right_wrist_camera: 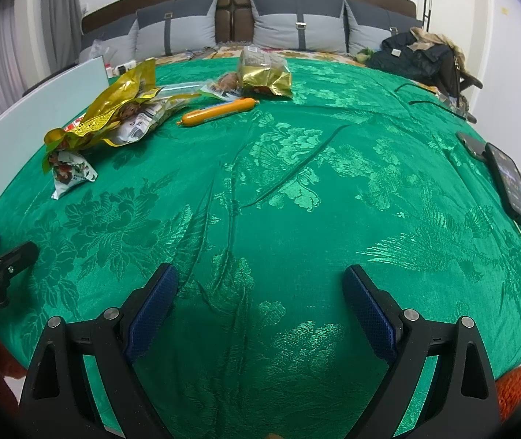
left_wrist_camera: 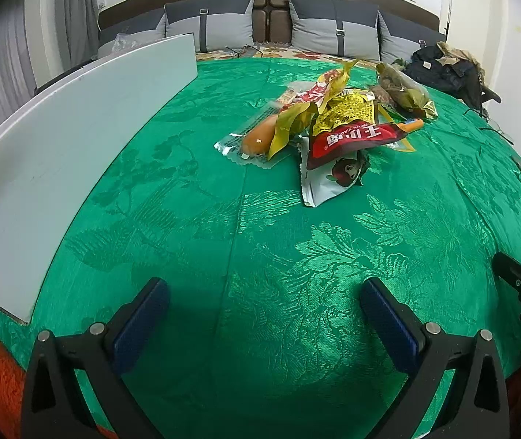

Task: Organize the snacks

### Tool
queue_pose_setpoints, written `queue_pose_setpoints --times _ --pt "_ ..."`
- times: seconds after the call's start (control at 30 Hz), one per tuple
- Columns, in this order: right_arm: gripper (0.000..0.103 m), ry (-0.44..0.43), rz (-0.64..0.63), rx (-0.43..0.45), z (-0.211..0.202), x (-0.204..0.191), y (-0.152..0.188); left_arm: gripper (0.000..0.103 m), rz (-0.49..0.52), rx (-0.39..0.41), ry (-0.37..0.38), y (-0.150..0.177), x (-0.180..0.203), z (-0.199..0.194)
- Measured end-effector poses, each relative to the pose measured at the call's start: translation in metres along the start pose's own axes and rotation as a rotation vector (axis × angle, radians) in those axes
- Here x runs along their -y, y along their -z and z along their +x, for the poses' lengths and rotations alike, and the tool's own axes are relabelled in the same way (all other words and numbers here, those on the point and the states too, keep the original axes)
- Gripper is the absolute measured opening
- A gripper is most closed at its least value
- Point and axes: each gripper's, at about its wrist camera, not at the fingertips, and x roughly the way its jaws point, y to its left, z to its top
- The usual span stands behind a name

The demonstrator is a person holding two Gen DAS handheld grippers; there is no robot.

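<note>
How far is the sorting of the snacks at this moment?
Nothing looks done: the snack pile lies jumbled on the green cloth, with the orange sausage and gold bag loose beside it. Nothing is in hand: left tongs and right tongs hang open, empty. All sorting remains.

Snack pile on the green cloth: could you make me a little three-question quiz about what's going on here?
1. True or false: the left gripper is holding a snack.
2. Which lies apart from the heap in the right wrist view? A) orange sausage B) white packet C) red packet
3. Fill in: the phone lies near the ___ edge of the green cloth.

Key
1. False; both it and the right gripper are open and empty.
2. A
3. right
</note>
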Motion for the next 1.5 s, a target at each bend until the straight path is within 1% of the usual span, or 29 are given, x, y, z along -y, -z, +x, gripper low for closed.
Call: queue_pose_setpoints --times 0.47,0.6,0.67,0.77,0.87,1.0,1.07,1.13,1.27,1.4,1.47,1.5 --pt "0.094 0.000 0.000 0.004 0.000 0.000 0.000 0.103 0.016 -0.012 0.013 -0.002 -0.001 0.000" --pt "0.094 0.000 0.000 0.004 0.000 0.000 0.000 0.103 0.023 -0.052 0.026 -0.007 -0.001 0.001" --pt "0.094 0.000 0.000 0.004 -0.001 0.000 0.001 0.103 0.020 -0.079 0.047 -0.010 -0.001 0.001" --pt "0.094 -0.001 -0.001 0.004 -0.001 -0.001 0.001 0.103 0.009 -0.068 0.097 -0.022 -0.001 -0.003" --pt "0.094 -0.001 0.000 0.003 0.000 0.000 0.000 0.103 0.027 -0.063 0.162 -0.046 0.007 -0.002" --pt "0.094 -0.003 -0.002 0.003 0.000 0.000 0.000 0.103 0.096 -0.109 0.234 -0.088 0.029 0.011" --pt "0.094 -0.004 -0.003 0.001 0.000 0.000 0.001 0.103 0.107 -0.112 0.225 -0.107 0.038 0.021" --pt "0.094 -0.004 -0.003 0.001 0.000 0.000 0.000 0.103 0.122 -0.136 0.208 -0.121 0.047 0.034" --pt "0.094 -0.004 -0.003 0.000 0.001 0.000 0.000 0.103 0.144 -0.170 0.170 -0.132 0.058 0.050" --pt "0.094 -0.004 -0.003 0.001 0.000 0.000 0.000 0.103 0.169 -0.169 0.146 -0.133 0.062 0.052" --pt "0.094 -0.004 -0.003 0.001 0.000 0.000 0.000 0.099 0.177 -0.167 0.134 -0.132 0.062 0.051" --pt "0.094 -0.004 -0.003 0.000 0.000 0.000 0.000 0.093 0.181 -0.166 0.120 -0.132 0.062 0.051"
